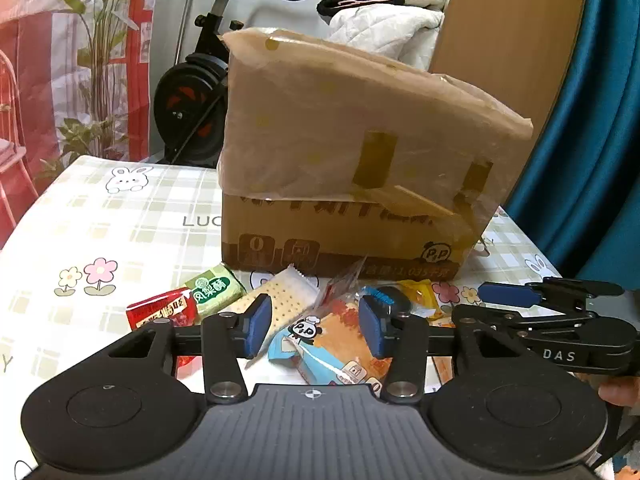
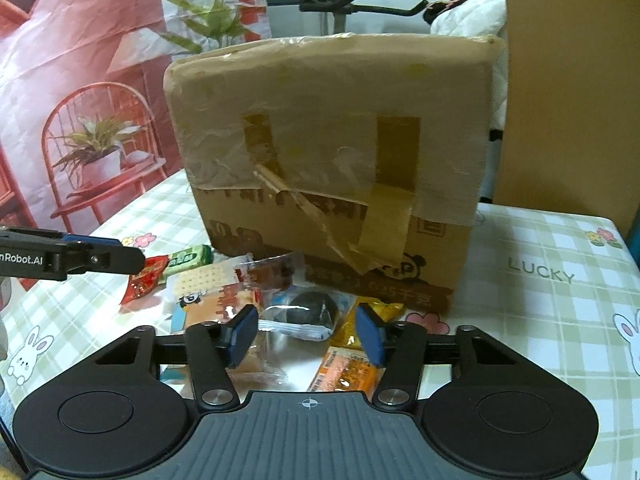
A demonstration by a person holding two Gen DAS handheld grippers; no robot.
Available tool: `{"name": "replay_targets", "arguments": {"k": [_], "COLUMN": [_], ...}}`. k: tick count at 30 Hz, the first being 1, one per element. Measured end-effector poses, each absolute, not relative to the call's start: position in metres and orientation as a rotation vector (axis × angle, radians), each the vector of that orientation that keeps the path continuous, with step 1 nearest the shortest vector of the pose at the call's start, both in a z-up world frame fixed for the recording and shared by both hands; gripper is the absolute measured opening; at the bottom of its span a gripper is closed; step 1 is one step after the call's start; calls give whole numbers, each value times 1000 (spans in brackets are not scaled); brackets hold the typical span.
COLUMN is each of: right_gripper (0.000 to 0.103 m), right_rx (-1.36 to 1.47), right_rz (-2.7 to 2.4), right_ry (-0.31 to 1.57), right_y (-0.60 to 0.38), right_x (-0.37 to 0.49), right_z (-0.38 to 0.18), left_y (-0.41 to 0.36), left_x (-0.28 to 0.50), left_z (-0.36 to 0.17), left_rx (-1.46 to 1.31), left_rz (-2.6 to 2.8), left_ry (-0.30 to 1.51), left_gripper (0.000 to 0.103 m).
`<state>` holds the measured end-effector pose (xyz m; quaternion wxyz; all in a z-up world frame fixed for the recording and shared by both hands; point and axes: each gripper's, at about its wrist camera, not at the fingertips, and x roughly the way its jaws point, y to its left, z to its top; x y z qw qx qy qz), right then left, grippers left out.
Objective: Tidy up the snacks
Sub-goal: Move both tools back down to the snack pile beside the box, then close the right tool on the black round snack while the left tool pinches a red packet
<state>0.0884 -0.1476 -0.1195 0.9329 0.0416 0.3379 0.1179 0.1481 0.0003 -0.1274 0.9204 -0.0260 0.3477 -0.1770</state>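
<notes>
A taped cardboard box (image 1: pixel 344 184) stands on the table, also in the right wrist view (image 2: pixel 332 160). A pile of snacks lies in front of it: a green pack (image 1: pixel 214 288), a red packet (image 1: pixel 160 312), a cracker pack (image 1: pixel 286 300), a panda-print blue-orange pack (image 1: pixel 324 344), a dark round snack in clear wrap (image 2: pixel 308 312) and orange-yellow packets (image 2: pixel 348 372). My left gripper (image 1: pixel 314 326) is open and empty above the panda pack. My right gripper (image 2: pixel 306 334) is open and empty above the dark snack.
The table has a checked cloth (image 1: pixel 120 216) with rabbits and flowers. An exercise bike (image 1: pixel 196 92) stands behind the box, a wooden panel (image 1: pixel 500 40) and blue curtain (image 1: pixel 592 140) at the right. The right gripper shows at the right of the left wrist view (image 1: pixel 540 308).
</notes>
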Motion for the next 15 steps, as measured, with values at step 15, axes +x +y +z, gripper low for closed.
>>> {"name": "replay_targets", "arguments": {"k": [15], "right_gripper": [48], "right_rx": [180], "right_rz": [217], "right_ry": [798], "right_y": [-132], "right_x": [156], "right_z": [-152], "left_y": [9], "left_x": [161], "left_z": [-141], "left_rx": [-87], "left_rz": [-347], "left_ry": [754], "left_gripper": [47]}}
